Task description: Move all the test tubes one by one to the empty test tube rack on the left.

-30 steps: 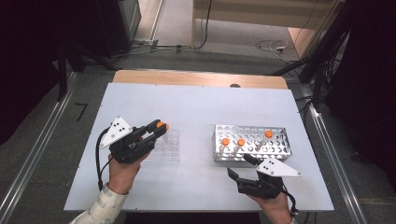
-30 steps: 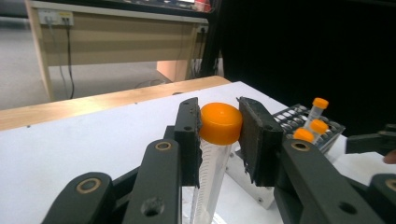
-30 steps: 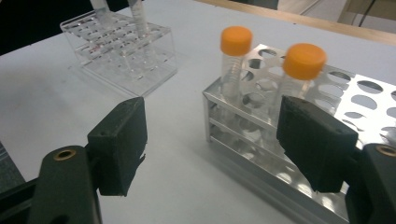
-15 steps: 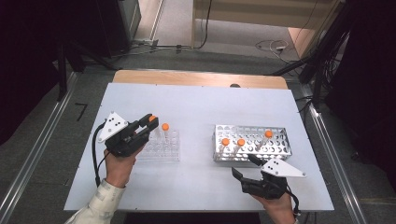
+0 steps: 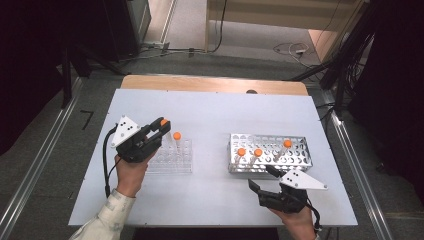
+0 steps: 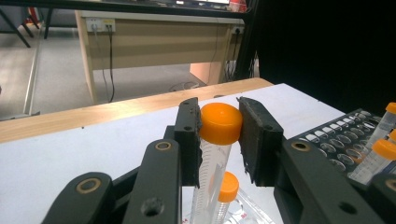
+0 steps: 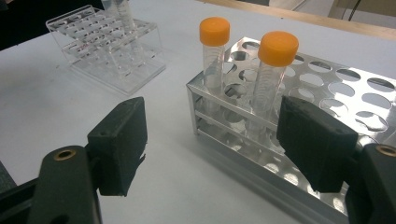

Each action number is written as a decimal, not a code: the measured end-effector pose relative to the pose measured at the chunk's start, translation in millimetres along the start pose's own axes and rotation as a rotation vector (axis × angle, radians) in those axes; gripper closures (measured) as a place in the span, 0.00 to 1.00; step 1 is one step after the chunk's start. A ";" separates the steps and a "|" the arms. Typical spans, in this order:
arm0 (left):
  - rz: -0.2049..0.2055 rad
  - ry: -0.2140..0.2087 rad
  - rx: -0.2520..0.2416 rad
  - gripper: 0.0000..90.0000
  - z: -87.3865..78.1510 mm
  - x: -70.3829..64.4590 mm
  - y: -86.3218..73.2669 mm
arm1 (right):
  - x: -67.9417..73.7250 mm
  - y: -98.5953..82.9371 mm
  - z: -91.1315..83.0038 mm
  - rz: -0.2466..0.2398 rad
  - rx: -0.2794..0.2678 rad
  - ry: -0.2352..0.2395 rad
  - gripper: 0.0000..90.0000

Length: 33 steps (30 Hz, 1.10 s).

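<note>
White tabletop point(image 5: 210, 115) with a wooden strip along the far edge, and no readable writing anywhere, just faint graduation marks on the tube point(image 6: 212, 158) that the left gripper point(image 5: 161, 131) has clamped by its orange cap above the clear plastic rack point(image 5: 172, 157), where another capped tube point(image 5: 177, 137) already stands. Over at the metal rack point(image 5: 270, 152) three orange-capped tubes sit in the holes. The right gripper point(image 7: 210, 140) hangs just in front of it with jaws spread wide and empty, two of those tubes right ahead in its own view.

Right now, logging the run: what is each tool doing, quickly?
Left tool: closed on an orange-capped tube, over the clear rack.
Right tool: open, holding nothing, by the metal rack.
</note>
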<state>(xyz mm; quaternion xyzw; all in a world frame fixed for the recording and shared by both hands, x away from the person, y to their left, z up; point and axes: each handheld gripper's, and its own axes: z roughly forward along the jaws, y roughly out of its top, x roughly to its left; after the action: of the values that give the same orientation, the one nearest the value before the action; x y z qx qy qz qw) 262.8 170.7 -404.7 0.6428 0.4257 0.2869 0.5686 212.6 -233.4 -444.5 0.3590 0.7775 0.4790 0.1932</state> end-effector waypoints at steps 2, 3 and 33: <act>0.003 0.001 0.004 0.77 1.6 -0.6 -0.6 | 0.0 0.0 -0.1 0.001 0.000 0.000 0.26; 0.010 0.005 0.006 0.77 2.3 -1.0 -0.9 | -0.1 0.0 -0.1 0.001 -0.001 0.000 0.26; 0.017 0.040 0.070 0.77 12.6 -1.7 -26.6 | 0.6 -1.0 0.9 0.000 0.006 -0.001 0.26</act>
<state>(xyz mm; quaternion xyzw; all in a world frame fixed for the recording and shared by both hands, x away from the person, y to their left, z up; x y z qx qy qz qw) 266.9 162.8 -432.8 0.6601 0.4413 0.2897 0.5345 212.4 -232.7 -445.8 0.3599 0.7789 0.4762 0.1926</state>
